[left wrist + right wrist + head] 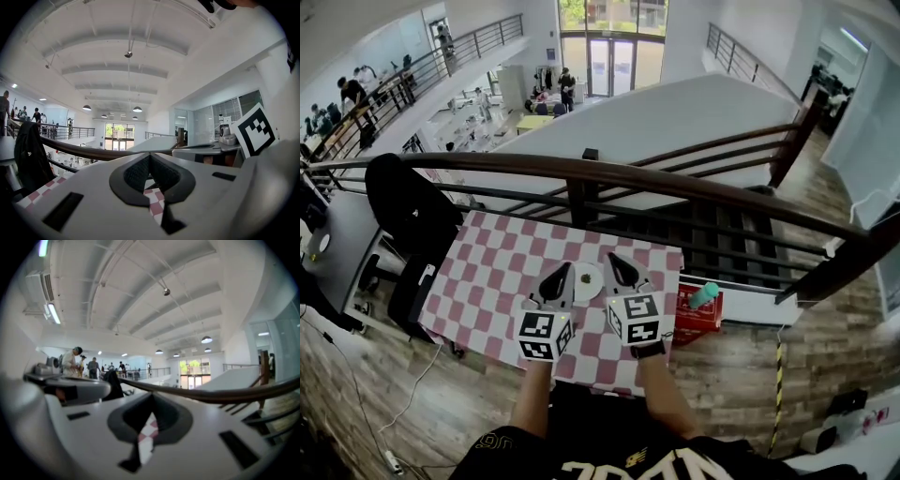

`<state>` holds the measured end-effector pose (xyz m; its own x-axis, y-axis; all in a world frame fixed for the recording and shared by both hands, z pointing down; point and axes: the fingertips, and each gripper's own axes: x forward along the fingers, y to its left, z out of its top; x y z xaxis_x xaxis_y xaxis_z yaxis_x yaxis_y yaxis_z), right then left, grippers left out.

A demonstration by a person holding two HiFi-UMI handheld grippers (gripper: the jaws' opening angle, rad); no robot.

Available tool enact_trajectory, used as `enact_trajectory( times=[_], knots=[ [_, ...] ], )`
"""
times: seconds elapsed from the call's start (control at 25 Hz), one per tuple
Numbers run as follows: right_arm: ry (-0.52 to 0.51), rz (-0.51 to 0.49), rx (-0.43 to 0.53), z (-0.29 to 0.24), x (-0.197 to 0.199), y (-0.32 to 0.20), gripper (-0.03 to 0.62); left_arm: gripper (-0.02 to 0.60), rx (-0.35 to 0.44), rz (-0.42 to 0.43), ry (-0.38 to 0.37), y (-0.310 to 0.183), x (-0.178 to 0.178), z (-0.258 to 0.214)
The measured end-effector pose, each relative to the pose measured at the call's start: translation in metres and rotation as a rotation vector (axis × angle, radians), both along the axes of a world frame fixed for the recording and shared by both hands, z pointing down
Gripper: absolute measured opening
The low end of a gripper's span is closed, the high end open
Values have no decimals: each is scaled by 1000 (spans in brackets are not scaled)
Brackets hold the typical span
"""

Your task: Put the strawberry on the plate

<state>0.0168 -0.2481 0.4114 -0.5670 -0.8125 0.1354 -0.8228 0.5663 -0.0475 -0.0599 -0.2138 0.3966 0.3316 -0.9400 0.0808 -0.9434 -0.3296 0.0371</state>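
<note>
A white plate [591, 282] lies on the table with the red-and-white checked cloth [487, 281], near its middle. A small dark speck [585, 278] sits on the plate; it is too small to tell whether it is the strawberry. My left gripper [563, 268] hovers just left of the plate and my right gripper [611, 257] just right of it, both pointing away from me. In the left gripper view the jaws [150, 155] meet with nothing between them. The right gripper's jaws [151, 397] are likewise shut and empty. Both gripper views aim high, so neither shows the plate.
A red crate [698, 317] holding a teal bottle [705, 294] stands off the table's right edge. A black chair draped with a dark jacket [408, 211] is at the left corner. A dark handrail [581, 173] runs behind the table's far edge, with a drop beyond.
</note>
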Motion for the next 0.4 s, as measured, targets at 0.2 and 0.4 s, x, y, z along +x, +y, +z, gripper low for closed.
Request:
enact_trajectory(
  times=[0.2,0.4],
  knots=[
    [-1,-7,-5,1,0,8,17,9,-1,-21,-2,9,-5,-2],
    [-1,-11,-2,0,2,12,17,9,-3,-21,0,14,0,-3]
  ],
)
